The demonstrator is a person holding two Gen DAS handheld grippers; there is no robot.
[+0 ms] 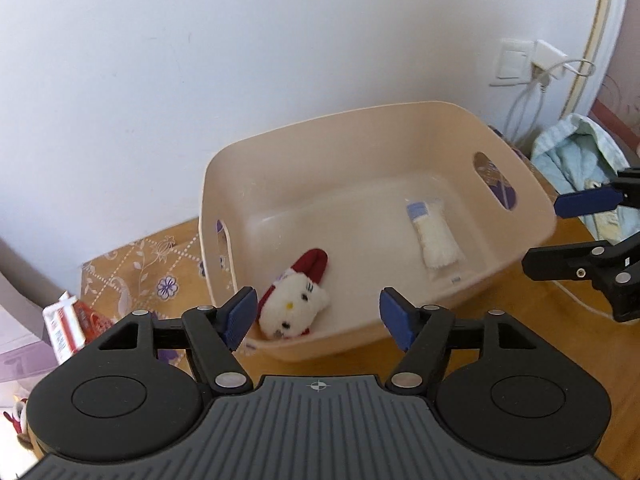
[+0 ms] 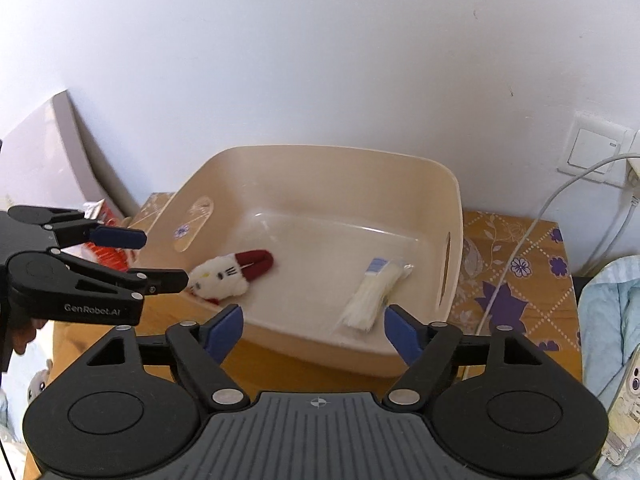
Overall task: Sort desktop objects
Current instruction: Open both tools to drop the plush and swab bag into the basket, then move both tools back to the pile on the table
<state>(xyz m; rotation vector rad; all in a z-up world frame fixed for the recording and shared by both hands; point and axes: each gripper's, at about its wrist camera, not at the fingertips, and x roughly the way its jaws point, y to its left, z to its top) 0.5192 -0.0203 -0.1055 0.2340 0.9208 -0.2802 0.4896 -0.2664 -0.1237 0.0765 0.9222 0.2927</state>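
A beige plastic bin [image 1: 420, 110] stands on the wooden table against the wall; it also shows in the right wrist view [image 2: 332, 151]. Inside lie a white-and-red plush toy [image 1: 295, 304] [image 2: 224, 274] and a clear packet of white sticks [image 1: 434, 234] [image 2: 374, 290]. My left gripper [image 1: 318, 314] is open and empty over the bin's near rim, next to the plush; it also shows in the right wrist view [image 2: 164, 258]. My right gripper [image 2: 314, 330] is open and empty at the bin's near edge, close to the packet; it also shows in the left wrist view [image 1: 542, 234].
A floral cloth [image 2: 516, 264] covers the table under the bin. A red-and-white box [image 1: 68, 324] lies at the table's left edge. A wall socket with a white cable [image 2: 532, 216] is at the right, with light blue fabric [image 1: 576, 152] beside the table.
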